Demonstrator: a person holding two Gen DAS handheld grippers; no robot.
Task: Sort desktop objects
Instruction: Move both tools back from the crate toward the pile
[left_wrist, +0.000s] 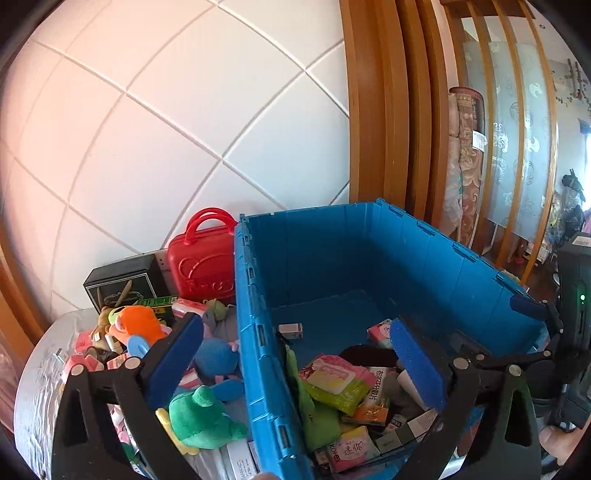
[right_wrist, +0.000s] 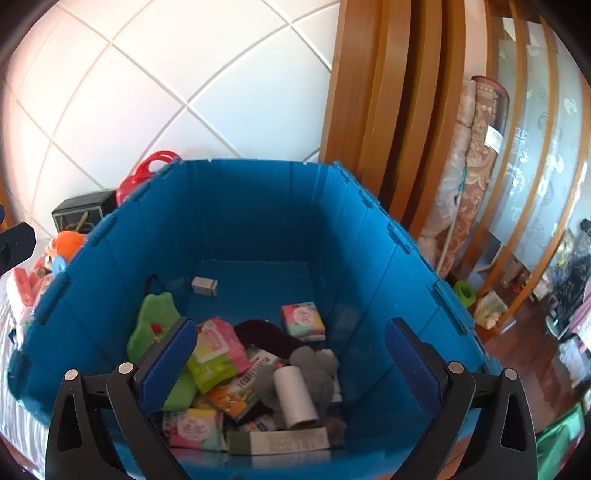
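Observation:
A blue crate (left_wrist: 255, 332) (right_wrist: 92, 266) stands on the table and holds several sorted items: tissue packs (right_wrist: 303, 319), a white roll (right_wrist: 295, 398), a grey plush (right_wrist: 314, 365), a green plush (right_wrist: 155, 317). My left gripper (left_wrist: 295, 358) is open and empty, straddling the crate's left wall. My right gripper (right_wrist: 288, 362) is open and empty above the crate's inside. Left of the crate lie a green frog plush (left_wrist: 199, 417), a blue plush (left_wrist: 218, 358) and an orange plush (left_wrist: 136, 323). The right gripper's body shows in the left wrist view (left_wrist: 572, 295).
A red toy case (left_wrist: 201, 258) and a black box (left_wrist: 122, 280) stand against the tiled wall behind the pile. Pink packs (left_wrist: 85, 362) lie on the table's left. A wooden door frame (left_wrist: 384, 110) and rolled rugs (left_wrist: 465, 166) are at the right.

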